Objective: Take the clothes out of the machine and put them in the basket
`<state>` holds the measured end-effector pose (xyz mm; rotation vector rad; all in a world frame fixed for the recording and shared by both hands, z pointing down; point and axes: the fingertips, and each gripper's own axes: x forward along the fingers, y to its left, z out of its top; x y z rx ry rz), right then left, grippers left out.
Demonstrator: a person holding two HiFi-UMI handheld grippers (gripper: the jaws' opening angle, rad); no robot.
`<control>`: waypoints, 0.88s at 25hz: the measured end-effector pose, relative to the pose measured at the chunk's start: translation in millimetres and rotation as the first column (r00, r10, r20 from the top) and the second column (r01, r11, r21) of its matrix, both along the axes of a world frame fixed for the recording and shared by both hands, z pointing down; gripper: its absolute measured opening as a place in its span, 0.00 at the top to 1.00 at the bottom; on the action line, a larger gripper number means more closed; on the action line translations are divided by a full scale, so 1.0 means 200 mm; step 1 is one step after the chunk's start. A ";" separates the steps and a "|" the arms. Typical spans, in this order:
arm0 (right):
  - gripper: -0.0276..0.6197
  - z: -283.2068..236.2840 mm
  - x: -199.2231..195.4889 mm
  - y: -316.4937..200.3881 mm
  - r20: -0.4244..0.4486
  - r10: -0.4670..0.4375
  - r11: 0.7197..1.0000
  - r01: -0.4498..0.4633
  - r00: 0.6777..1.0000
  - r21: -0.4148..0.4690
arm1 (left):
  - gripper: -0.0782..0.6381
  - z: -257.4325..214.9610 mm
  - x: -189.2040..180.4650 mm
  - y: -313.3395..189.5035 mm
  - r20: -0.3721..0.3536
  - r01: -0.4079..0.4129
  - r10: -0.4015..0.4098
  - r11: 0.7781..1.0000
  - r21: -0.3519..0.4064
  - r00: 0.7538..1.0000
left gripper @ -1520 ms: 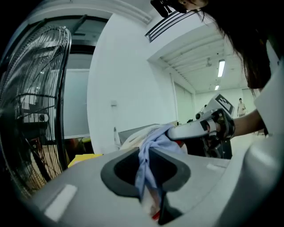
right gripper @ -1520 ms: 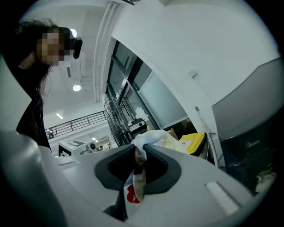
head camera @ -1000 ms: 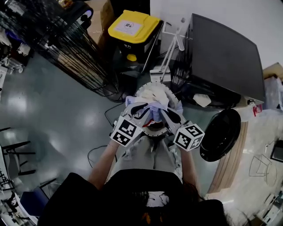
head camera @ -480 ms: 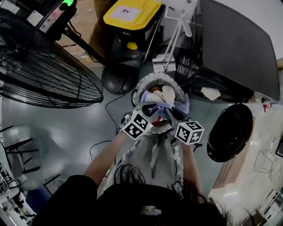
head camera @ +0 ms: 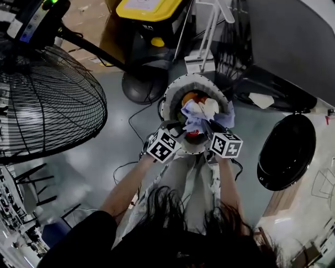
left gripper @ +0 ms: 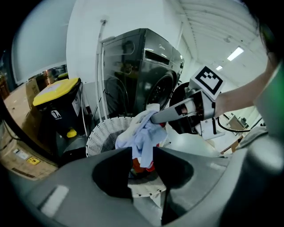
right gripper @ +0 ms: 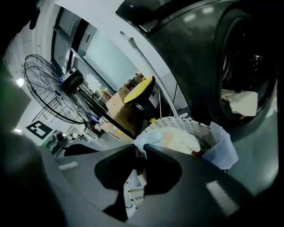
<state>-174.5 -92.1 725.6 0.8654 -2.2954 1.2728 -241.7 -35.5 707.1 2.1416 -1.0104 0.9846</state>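
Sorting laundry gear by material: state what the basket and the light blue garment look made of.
Basket: white woven or moulded plastic with a matte look, judging by its open lattice wall. Light blue garment: soft, thin fabric, possibly cotton; it drapes and folds limply.

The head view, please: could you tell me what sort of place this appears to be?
Likely a workshop or test lab with a laundry corner rather than a home: a front-loading washing machine, a big floor fan, and a yellow-lidded bin on bare grey floor.
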 end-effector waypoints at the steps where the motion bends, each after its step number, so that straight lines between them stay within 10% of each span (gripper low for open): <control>1: 0.85 0.05 0.00 0.00 -0.030 -0.007 1.000 0.008 1.000 0.001 | 0.72 0.01 -0.01 0.01 0.004 0.004 -0.004 1.000 -0.008 1.000; 6: 0.55 0.22 -0.01 0.03 -0.107 -0.051 0.998 0.047 0.993 -0.039 | 0.72 0.04 -0.07 0.06 0.013 0.037 -0.037 0.999 -0.029 0.999; 22: 0.63 0.07 0.19 -0.06 -0.045 0.078 0.997 -0.078 0.996 0.004 | 0.72 -0.10 0.07 -0.03 -0.030 0.018 -0.018 0.999 0.029 0.999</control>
